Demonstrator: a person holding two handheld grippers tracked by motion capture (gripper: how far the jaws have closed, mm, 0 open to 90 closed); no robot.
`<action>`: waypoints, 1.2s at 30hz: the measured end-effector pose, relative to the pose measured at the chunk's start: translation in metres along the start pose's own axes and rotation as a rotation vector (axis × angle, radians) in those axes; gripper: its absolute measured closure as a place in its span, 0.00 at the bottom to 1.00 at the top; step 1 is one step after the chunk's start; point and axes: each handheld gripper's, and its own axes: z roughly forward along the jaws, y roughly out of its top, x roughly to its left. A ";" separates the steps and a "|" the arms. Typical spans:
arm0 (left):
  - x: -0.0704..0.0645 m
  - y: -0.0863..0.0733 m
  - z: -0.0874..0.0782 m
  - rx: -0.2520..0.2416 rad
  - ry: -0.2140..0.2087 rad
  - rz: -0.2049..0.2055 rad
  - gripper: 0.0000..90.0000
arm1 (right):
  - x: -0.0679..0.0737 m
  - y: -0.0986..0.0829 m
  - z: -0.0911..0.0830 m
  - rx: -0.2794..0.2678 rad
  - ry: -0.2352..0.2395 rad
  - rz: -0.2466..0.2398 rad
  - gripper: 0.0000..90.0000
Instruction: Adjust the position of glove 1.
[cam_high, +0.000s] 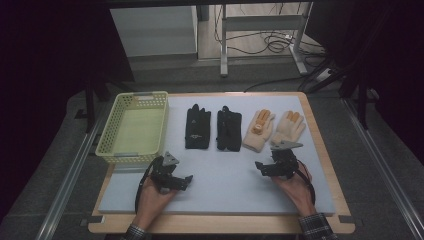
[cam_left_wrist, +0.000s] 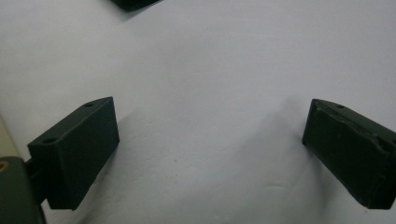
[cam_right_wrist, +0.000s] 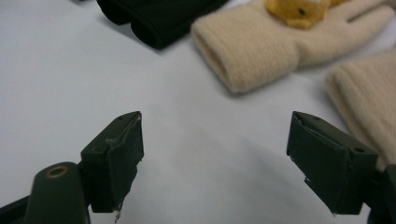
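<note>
We count two tongs, one in each of the person's hands, both low over the grey mat (cam_high: 220, 180). The left tongs (cam_high: 186, 180) have their jaws spread wide with bare mat between them; in the left gripper view the gap (cam_left_wrist: 210, 149) holds nothing. The right tongs (cam_high: 260, 167) are likewise spread wide and hold nothing, as their own view (cam_right_wrist: 215, 149) shows.

Four gloves lie in a row beyond the tongs, all flat with fingers pointing away from the person. Two are black: the left black glove (cam_high: 197, 127) lies ahead of the left tongs and a little to their right, and the right black glove (cam_high: 228, 129) lies between the two tongs' lines, nearer the right pair. Two are cream with orange fingertips: the first cream glove (cam_high: 259, 131) sits just ahead of the right tongs, its cuff (cam_right_wrist: 243, 58) close before the jaws, and the second cream glove (cam_high: 288, 126) lies just ahead and to their right, its cuff near the right jaw.

One yellow basket (cam_high: 111, 125) stands ahead and left of the left tongs, close to them.
</note>
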 end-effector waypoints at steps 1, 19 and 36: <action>0.000 0.000 0.000 0.000 0.000 0.000 0.04 | 0.000 0.002 0.001 0.003 0.002 -0.001 0.21; 0.000 0.000 0.000 0.000 0.000 0.000 0.04 | 0.006 0.051 0.032 0.011 0.045 -0.070 0.32; 0.000 0.000 0.000 -0.001 -0.001 0.000 0.04 | 0.012 0.098 0.071 0.028 0.043 -0.126 0.48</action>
